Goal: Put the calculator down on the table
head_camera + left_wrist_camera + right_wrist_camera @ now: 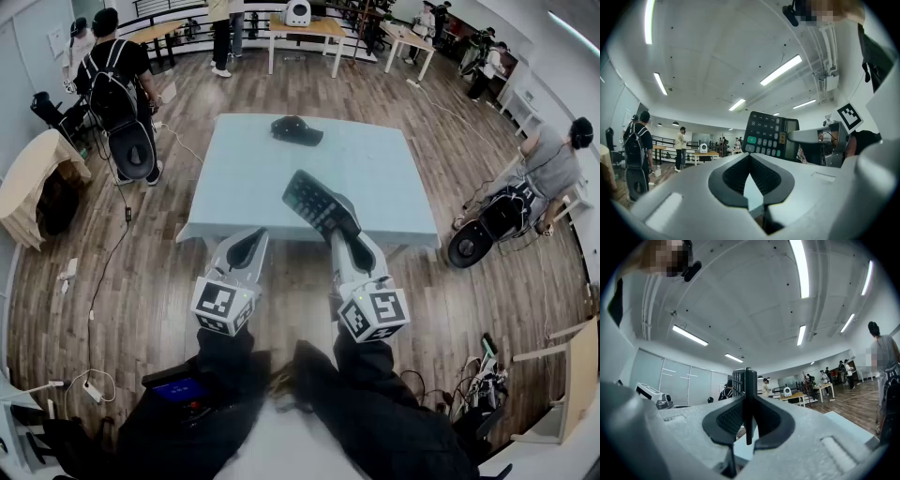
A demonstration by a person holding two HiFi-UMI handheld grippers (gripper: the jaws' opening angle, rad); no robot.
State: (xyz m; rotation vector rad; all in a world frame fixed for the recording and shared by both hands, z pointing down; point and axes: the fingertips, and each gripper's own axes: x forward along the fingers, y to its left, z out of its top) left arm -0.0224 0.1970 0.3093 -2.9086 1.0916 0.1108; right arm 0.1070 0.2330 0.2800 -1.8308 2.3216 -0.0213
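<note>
A black calculator (317,202) with rows of keys is held in my right gripper (347,232), which is shut on its near end. It hangs tilted above the front part of the pale blue table (384,169). In the right gripper view the calculator (740,380) shows edge-on, standing upright between the dark pads. My left gripper (251,242) hovers just left of it at the table's front edge, shut with nothing in it. The left gripper view has the calculator (771,136) face-on to the right, beyond the closed left gripper (750,157).
A black cap (296,129) lies on the far side of the table. A person with a backpack (112,80) stands at the left by a black chair (131,150). Another person (548,169) sits at the right. Wooden tables (305,28) stand at the back.
</note>
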